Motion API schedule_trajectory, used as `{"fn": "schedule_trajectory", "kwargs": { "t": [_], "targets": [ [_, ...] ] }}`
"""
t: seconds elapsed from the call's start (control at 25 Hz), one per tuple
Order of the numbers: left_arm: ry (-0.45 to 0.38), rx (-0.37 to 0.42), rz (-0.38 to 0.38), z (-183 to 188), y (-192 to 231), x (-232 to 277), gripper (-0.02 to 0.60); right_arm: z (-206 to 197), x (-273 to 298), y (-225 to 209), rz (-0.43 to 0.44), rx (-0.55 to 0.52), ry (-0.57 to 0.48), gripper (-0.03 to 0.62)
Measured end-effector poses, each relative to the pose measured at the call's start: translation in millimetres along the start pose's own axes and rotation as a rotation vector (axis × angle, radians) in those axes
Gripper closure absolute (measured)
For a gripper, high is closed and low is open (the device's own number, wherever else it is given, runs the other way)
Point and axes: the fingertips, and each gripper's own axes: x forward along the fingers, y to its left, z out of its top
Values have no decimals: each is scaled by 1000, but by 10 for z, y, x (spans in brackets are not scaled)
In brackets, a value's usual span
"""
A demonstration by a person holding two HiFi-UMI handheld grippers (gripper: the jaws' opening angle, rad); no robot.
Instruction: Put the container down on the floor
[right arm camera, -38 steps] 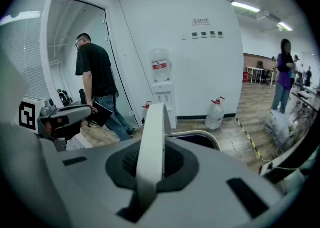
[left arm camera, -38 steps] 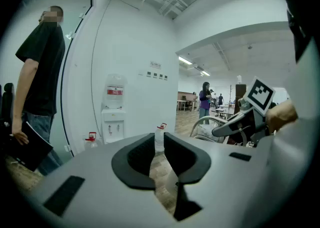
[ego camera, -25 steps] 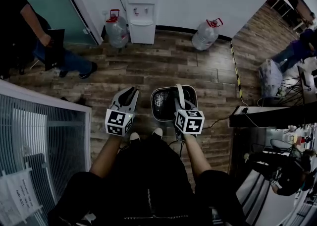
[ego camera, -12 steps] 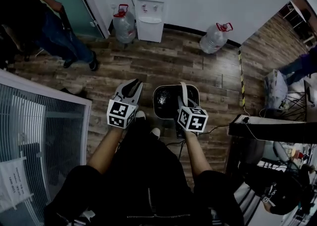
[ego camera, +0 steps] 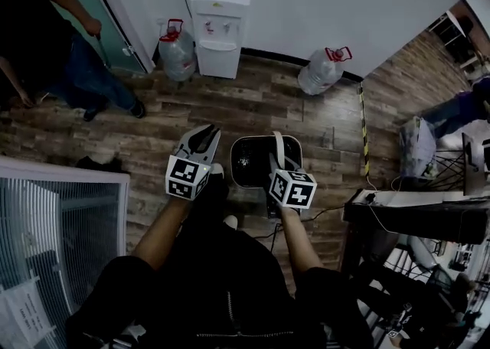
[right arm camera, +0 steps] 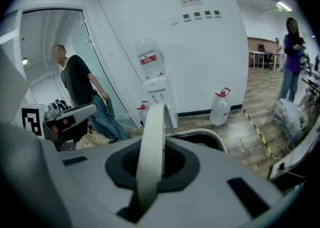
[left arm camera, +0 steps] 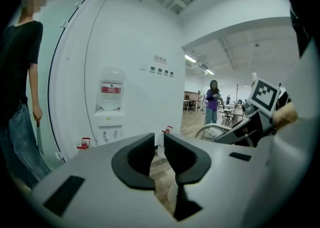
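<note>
Hanging from the right gripper point(right arm camera: 152, 164), the container point(ego camera: 249, 164) is being carried upright in front of the person's legs, and by the look of it is not yet resting on the floor point(ego camera: 306, 110). That gripper is clamping its jaws almost fully together on the pale handle point(right arm camera: 152, 137), which is standing up between them as a thin band. Gripping the handle at its top is letting the container's weight hang straight below, so the body is staying level and could be lowered without tipping.

The left gripper point(left arm camera: 159, 159) is holding nothing. Its jaws are standing only a narrow gap apart, with bare floorboards showing through. It is hovering just beside the container on the left, probably kept free because one grip is enough for this load.

In the head view the container's mouth is facing straight up, showing a dark inside within a pale rim. Its outline is reading as a rounded near-square, so I cannot pick a longer side with any confidence. The handle is running across the right part of the mouth, pointing away from the person toward the far wall.
</note>
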Motion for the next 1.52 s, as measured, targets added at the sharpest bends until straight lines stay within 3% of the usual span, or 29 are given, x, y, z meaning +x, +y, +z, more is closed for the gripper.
{"fn": "schedule_trajectory", "kwargs": {
  "t": [0.56,0.92,1.52],
  "targets": [
    [25,38,-108,477,1002,1366,515,1237,1162,-230,-63,82,-25,568],
    [49,23,-134,584,1295,2010,515,1777,1684,-403,-65,108,-23,568],
    [75,-13,18,833,1591,3355,537,2660,2632,-1303,30,67,49,568]
  ]
}}
